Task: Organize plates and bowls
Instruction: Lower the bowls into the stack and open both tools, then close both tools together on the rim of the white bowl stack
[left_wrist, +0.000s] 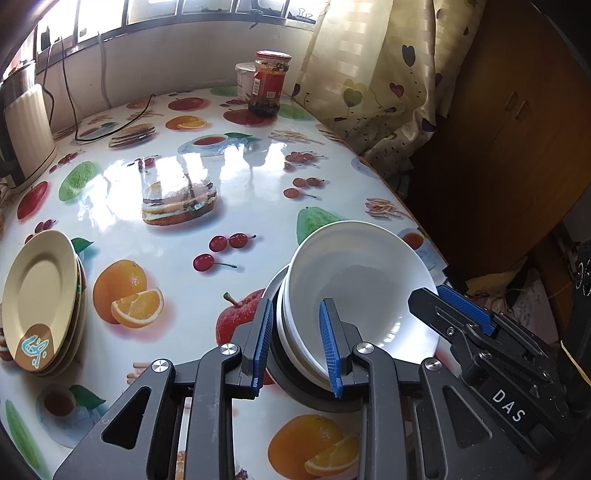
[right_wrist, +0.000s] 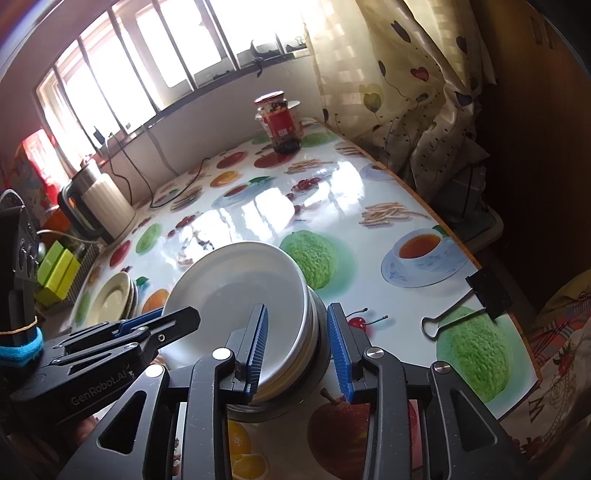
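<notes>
Nearest us, both grippers straddle opposite sides of the bowl stack (left_wrist: 354, 295), which sits close to the tabletop's near edge, toward its right corner.

Left gripper (left_wrist: 297, 343): one blue pad lies inside the top white bowl (left_wrist: 365, 266), the other outside the stack's wall. Fingers partly open; there is a gap at the outer pad, so we judge no firm pinch.

Right gripper (right_wrist: 299, 349): same arrangement from the other side, one pad over the bowl's inner face, one outside the grey lowest bowl (right_wrist: 280, 391). Jaws at medium width, not clearly clamped; whether the inner pad touches the rim we cannot tell.

The top bowl looks tilted against the ones below, not fully nested. We take the step in hand to be seating or squaring this stack.

- Close both sides together, gently; uneven pressure would tip the glossy bowl further.
- Grip wall and rim only; keep the pads low enough not to slip off the curved lip.
- The oilcloth (left_wrist: 258, 177) is slick: push down rather than sideways, since the table edge is near.

Farther left, near the tabletop's left edge, the plate stack (left_wrist: 40, 299) already lies piled, cream plate on top. At the far edge, a jar (left_wrist: 271, 83) and a kettle (right_wrist: 99, 206) stand well apart from our work.
</notes>
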